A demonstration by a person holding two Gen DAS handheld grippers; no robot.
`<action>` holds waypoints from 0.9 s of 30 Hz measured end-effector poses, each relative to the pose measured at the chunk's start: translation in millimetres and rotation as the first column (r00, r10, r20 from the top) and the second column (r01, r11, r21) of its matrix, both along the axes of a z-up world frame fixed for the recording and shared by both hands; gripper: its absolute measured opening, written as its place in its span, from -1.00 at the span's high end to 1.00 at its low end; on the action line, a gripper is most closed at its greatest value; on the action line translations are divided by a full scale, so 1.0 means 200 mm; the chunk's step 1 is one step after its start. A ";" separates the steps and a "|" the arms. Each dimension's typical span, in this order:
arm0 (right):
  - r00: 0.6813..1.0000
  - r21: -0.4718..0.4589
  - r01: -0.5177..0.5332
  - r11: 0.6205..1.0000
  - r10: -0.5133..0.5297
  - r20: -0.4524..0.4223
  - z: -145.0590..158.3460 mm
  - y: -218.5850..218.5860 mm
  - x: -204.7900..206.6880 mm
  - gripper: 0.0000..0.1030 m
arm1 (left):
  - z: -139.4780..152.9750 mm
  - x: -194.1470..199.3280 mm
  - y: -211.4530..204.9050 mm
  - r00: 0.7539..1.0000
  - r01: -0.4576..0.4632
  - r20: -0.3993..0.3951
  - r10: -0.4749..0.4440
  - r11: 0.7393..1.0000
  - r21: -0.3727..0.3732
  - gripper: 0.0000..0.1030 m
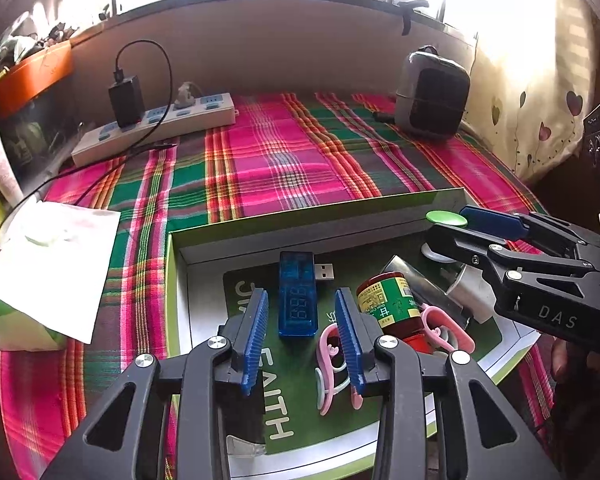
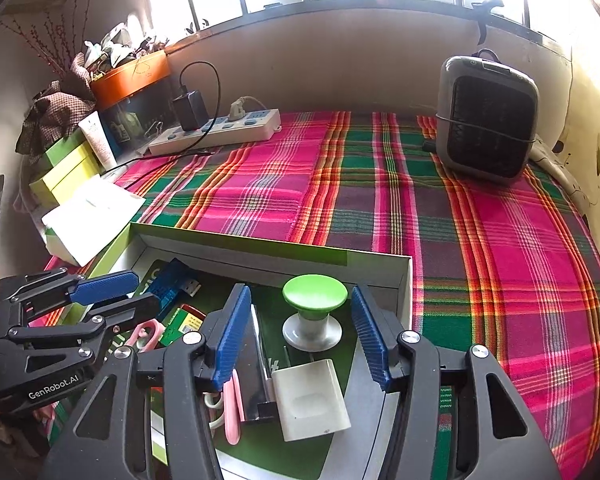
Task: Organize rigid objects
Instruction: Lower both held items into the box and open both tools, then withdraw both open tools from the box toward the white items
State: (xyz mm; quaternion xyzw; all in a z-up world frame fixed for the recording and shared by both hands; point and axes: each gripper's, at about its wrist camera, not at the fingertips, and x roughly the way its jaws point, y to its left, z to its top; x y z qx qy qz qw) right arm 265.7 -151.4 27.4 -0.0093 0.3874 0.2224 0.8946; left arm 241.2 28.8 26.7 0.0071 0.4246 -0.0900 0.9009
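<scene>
Plaid-clothed desk (image 1: pixel 292 152), green box (image 1: pixel 174 280): left tool (image 1: pixel 302 316) apart astride USB meter (image 1: pixel 297 292); right tool (image 2: pixel 300 332) apart around green knob (image 2: pixel 314 294). Risk: crowding, neighbours nudged.

Lived-in home corner; plaid tablecloth (image 2: pixel 480 240); power strip (image 2: pixel 220 130); small heater (image 2: pixel 486 118) by window

We see the right gripper (image 2: pixel 300 334) with its jaws apart over the box (image 2: pixel 404 280), either side of a green-topped knob (image 2: pixel 314 292) without touching it. Nearer us lies a white case (image 2: pixel 310 398). The left gripper (image 2: pixel 112 292) reaches in beside a blue USB tester (image 2: pixel 172 280).
</scene>
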 end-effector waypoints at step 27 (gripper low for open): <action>0.999 0.025 0.009 1.000 -0.010 0.042 0.11 -0.08 -0.33 -0.04 | 0.11 -0.36 -0.02 0.998 0.006 0.066 -0.005 1.000 -0.007 0.34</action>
